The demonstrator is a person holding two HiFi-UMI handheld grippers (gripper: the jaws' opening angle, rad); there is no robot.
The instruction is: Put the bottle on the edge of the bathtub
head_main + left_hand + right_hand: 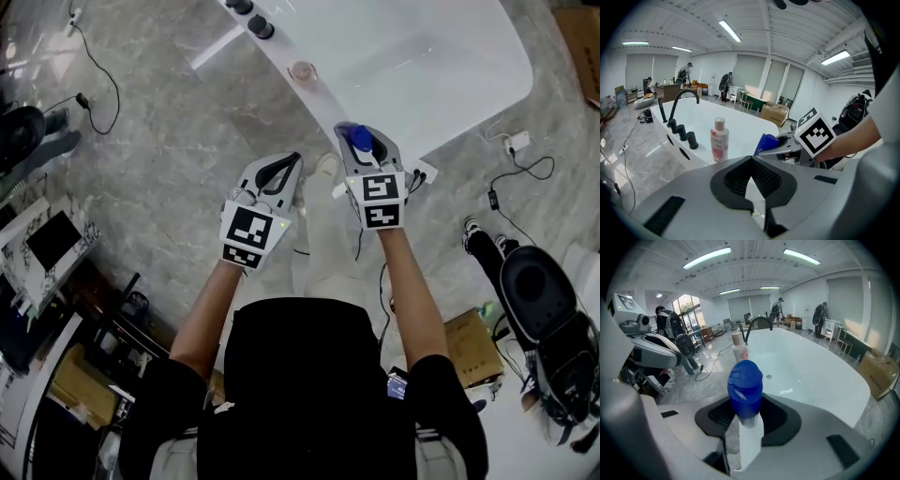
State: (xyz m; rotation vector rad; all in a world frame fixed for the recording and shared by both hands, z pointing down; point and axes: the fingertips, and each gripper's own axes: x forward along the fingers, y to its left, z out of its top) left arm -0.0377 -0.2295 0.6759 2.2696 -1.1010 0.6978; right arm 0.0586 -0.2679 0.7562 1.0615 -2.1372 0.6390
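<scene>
My right gripper (364, 155) is shut on a white bottle with a blue cap (359, 140), held over the near end of the white bathtub (469, 56). In the right gripper view the blue cap (745, 387) stands up between the jaws of the right gripper (744, 430). A pink-labelled bottle (302, 71) stands upright on the tub's edge, near the black tap knobs (261, 26). My left gripper (278, 172) hovers over the floor left of the tub, shut and empty. The left gripper view shows the left gripper (752, 180), the pink-labelled bottle (719, 139) and the blue cap (766, 143).
A curved black faucet (682, 100) rises at the tub's far end. Cables (98, 70) and a power strip (517, 142) lie on the marble floor. A black chair (539, 292) and a cardboard box (472, 349) are at the right. People stand far back in the room.
</scene>
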